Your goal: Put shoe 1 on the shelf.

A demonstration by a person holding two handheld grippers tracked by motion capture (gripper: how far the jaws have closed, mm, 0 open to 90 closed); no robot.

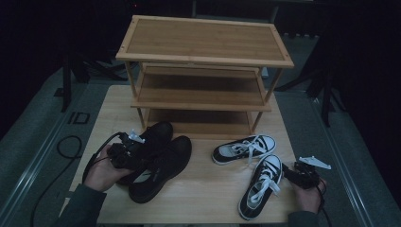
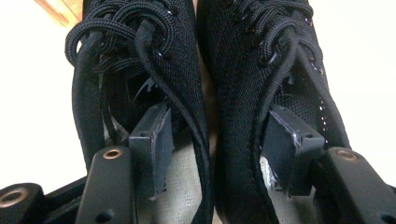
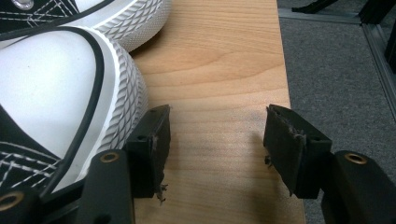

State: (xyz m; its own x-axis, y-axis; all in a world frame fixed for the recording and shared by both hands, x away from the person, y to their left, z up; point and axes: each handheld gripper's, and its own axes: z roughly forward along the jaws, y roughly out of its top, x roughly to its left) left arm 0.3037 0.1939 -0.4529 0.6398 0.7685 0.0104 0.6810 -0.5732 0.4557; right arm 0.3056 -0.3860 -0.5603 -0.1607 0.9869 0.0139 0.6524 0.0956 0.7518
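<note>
Two black knit shoes (image 1: 165, 163) lie side by side at the table's left. My left gripper (image 1: 137, 158) sits at their heel ends. In the left gripper view one jaw reaches into each shoe's opening, so the left shoe (image 2: 173, 56) and the right shoe (image 2: 243, 60) have their inner walls between the jaws of my left gripper (image 2: 217, 140). A gap still shows beside the left pad, so the gripper stands open. My right gripper (image 1: 291, 172) hovers open over bare wood. It is beside the white toe cap of the nearer black-and-white sneaker (image 3: 60, 93), and nothing lies between the jaws of the right gripper (image 3: 217, 135).
A three-tier bamboo shoe rack (image 1: 203, 42) stands at the back of the wooden table (image 1: 203, 189). The second sneaker (image 1: 243, 149) lies in front of its lowest shelf. The table's right edge and grey floor (image 3: 336, 70) are close to the right gripper.
</note>
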